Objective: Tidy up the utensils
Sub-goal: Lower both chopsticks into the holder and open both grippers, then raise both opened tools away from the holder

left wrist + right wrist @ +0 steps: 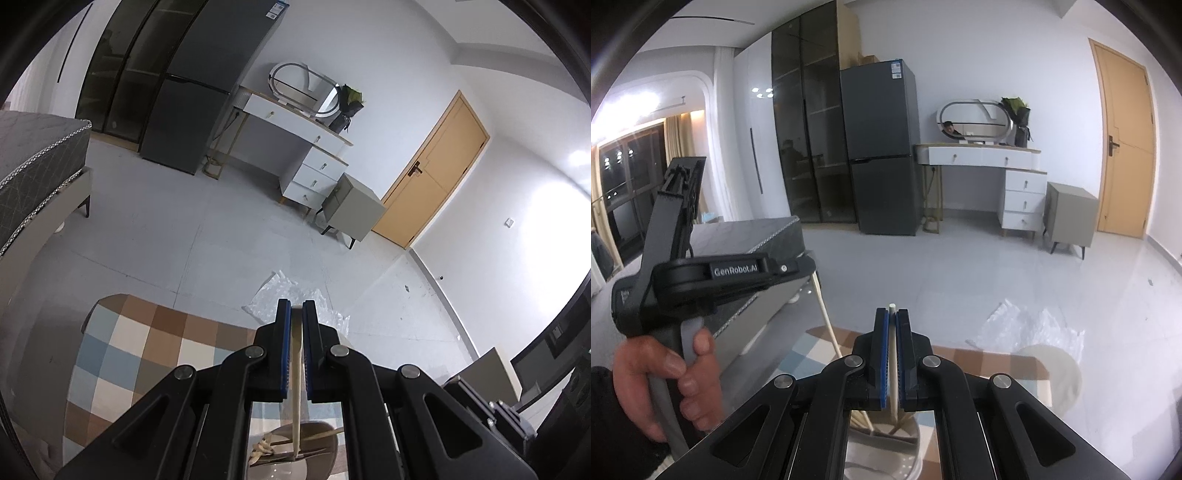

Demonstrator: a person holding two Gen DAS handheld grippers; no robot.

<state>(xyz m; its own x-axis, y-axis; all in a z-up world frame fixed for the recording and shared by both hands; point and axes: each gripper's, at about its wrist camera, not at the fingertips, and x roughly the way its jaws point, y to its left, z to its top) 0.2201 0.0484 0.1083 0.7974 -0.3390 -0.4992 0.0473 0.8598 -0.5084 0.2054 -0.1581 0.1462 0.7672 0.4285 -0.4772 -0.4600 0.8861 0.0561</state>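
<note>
Holding: I see both tongs pinching thin pale sticks.
Left gripper (296,314): blue ribbed pads clamp a cream chopstick (296,398).
Right gripper (892,321): clamps a white stick (893,369).
Holder (886,439): round, smooth, beige.

A checked rug (140,354) in brown, cream and pale blue lies on pale grey floor (184,236), near a dark grey fridge (882,147), white dresser (1015,177) and what looks like a tan wooden door (1126,147).

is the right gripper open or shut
Shut on a chopstick: the right gripper's blue pads press its pale shaft from both sides.
</note>
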